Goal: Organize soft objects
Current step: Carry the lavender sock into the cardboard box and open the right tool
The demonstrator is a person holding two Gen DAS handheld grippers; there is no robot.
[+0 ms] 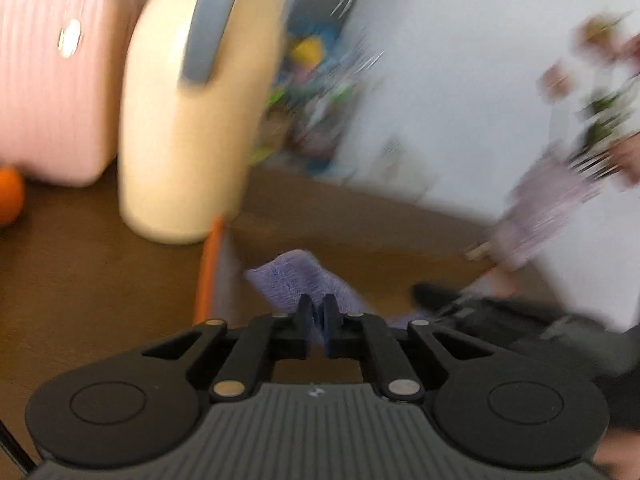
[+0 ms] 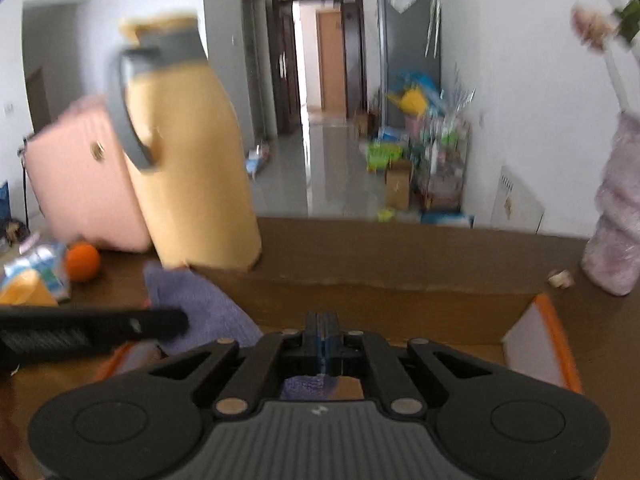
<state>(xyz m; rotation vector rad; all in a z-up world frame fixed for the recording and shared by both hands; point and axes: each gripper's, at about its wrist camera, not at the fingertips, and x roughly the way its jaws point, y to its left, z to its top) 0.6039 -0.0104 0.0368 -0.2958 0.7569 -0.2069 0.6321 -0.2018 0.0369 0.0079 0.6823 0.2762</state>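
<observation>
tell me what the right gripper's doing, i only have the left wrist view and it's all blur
Observer: The right gripper is shut, and a bit of purple cloth shows just below its closed fingers.
Operator: is my left one in its picture
Observer: Yes, the left gripper reaches in from the left side and lies over the purple cloth's raised end.
Operator: whats left of the pink suitcase, i just see something orange
Observer: That is an orange on the table, and left of it lie blue and white packets.
</observation>
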